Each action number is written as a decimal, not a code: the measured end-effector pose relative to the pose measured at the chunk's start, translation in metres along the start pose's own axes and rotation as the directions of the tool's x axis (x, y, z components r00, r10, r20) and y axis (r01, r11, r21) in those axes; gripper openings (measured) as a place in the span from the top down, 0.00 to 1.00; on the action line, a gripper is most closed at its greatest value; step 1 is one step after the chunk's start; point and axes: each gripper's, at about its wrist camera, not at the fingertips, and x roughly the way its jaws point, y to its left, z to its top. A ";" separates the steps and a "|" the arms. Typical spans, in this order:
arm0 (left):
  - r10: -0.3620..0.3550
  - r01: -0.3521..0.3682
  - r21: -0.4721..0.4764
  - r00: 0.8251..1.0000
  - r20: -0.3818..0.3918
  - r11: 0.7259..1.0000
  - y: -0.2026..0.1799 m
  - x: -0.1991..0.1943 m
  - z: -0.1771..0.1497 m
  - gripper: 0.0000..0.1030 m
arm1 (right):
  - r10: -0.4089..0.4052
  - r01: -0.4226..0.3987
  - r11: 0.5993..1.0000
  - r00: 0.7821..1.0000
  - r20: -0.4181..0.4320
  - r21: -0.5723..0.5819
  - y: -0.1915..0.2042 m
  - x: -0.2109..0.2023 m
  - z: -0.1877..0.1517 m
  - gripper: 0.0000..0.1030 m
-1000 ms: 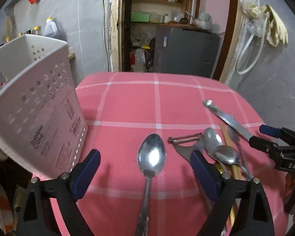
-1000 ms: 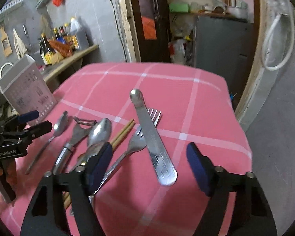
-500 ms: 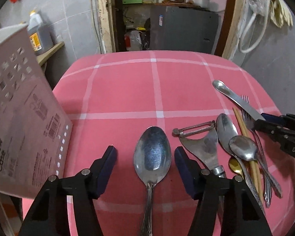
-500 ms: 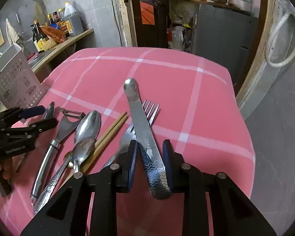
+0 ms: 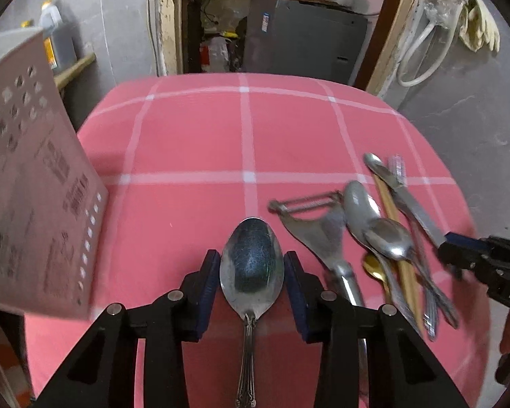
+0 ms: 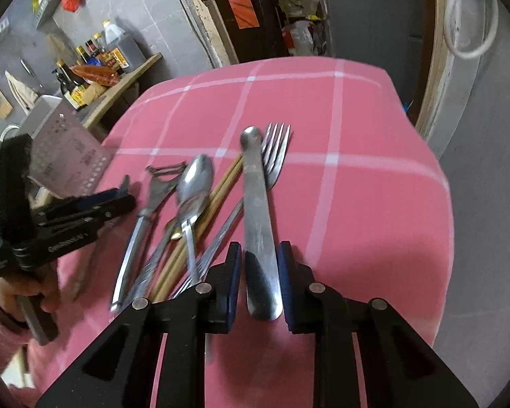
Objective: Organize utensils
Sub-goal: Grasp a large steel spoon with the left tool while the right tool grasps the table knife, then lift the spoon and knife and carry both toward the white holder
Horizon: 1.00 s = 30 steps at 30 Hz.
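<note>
While L gripper point(image 5: 251, 278) clamps spoon point(image 5: 251, 265) bowl, R gripper point(image 6: 260, 278) clamps knife point(image 6: 259, 224) handle

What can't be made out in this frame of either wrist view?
- Left wrist: the white caddy is cut off by the left edge; its inside is unseen.
- Left wrist: the large spoon handle end leaves the frame at the bottom.
- Right wrist: the left tool is motion-blurred, its grip unreadable.
- Right wrist: the knife blade tip is blurred.
</note>
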 end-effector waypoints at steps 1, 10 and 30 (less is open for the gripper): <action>-0.013 0.013 0.000 1.000 -0.007 1.000 -0.001 -0.002 -0.003 0.65 | 0.017 -0.017 1.000 1.000 -0.008 0.000 0.000 -0.002 -0.002 0.81; -0.051 0.052 0.018 0.997 -0.057 0.998 -0.007 -0.004 -0.012 0.64 | 0.057 -0.057 0.998 0.998 -0.021 -0.004 -0.008 0.017 0.021 0.67; -0.016 0.031 0.149 0.995 -0.102 0.988 -0.020 0.002 0.000 0.66 | -0.015 0.013 1.000 0.994 -0.108 -0.022 0.025 0.054 0.055 0.82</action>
